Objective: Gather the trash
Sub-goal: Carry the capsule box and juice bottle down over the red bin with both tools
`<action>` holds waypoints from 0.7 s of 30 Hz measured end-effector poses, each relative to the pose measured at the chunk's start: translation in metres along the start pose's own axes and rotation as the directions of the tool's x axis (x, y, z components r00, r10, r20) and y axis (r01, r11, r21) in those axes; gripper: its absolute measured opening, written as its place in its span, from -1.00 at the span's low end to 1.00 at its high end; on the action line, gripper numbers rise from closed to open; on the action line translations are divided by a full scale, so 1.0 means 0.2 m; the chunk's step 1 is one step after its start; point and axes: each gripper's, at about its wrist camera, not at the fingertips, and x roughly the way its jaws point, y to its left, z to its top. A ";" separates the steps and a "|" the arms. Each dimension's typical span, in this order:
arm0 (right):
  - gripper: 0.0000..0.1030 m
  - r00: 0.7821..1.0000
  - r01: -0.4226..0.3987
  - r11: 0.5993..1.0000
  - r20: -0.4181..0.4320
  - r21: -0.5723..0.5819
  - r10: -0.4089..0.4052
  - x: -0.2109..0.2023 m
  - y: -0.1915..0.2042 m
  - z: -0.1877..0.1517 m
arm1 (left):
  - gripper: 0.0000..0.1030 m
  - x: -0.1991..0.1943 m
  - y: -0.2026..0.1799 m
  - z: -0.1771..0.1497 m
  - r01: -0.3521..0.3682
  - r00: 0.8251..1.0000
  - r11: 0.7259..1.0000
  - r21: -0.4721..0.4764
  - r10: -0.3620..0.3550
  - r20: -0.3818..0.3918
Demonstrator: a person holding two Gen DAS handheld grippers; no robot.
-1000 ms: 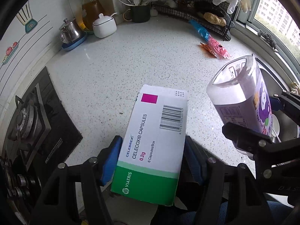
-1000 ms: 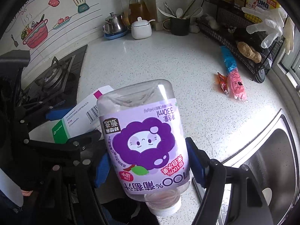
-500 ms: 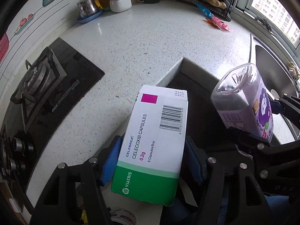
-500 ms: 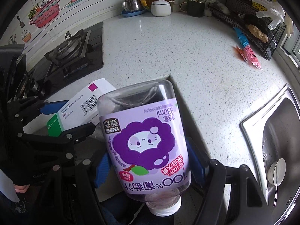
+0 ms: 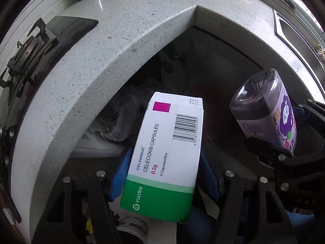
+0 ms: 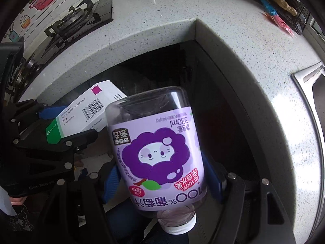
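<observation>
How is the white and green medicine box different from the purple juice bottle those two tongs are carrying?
The medicine box is flat, opaque cardboard, white with a green end; the juice bottle is rounded clear plastic wrapped in a purple label. The box's print reads in Latin letters, while the bottle's is mostly Chinese. The bottle is held upside down, white cap toward the camera. Both are clamped between blue pads, the box in the left tongs, the bottle in the right tongs, out past the countertop edge.

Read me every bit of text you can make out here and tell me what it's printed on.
Medicine box: "CELEBREX", "CELECOXIB CAPSULES", "0.2g", "6 Capsules/Box", "VIATRIS".
Juice bottle, label upside down: "330ml", "100%", Chinese characters.
Left gripper body: "GenRobot", faint.
Barcode digits and the bottle's fine print: too small to read.
</observation>
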 end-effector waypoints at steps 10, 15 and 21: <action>0.36 1.000 0.017 1.000 0.015 0.001 -0.017 0.40 -0.11 -0.17 | 0.24 0.49 -0.10 -0.09 0.039 0.999 0.999 0.000 -0.039 -0.021; 0.37 1.000 0.023 0.999 -0.005 0.026 -0.023 0.70 -0.18 -0.24 | 0.24 0.83 -0.13 -0.14 0.055 0.997 0.998 -0.016 -0.055 -0.060; 0.37 0.999 0.029 0.998 -0.018 0.054 -0.028 1.01 -0.23 -0.30 | 0.24 1.16 -0.17 -0.14 0.077 0.992 0.997 -0.018 -0.078 -0.099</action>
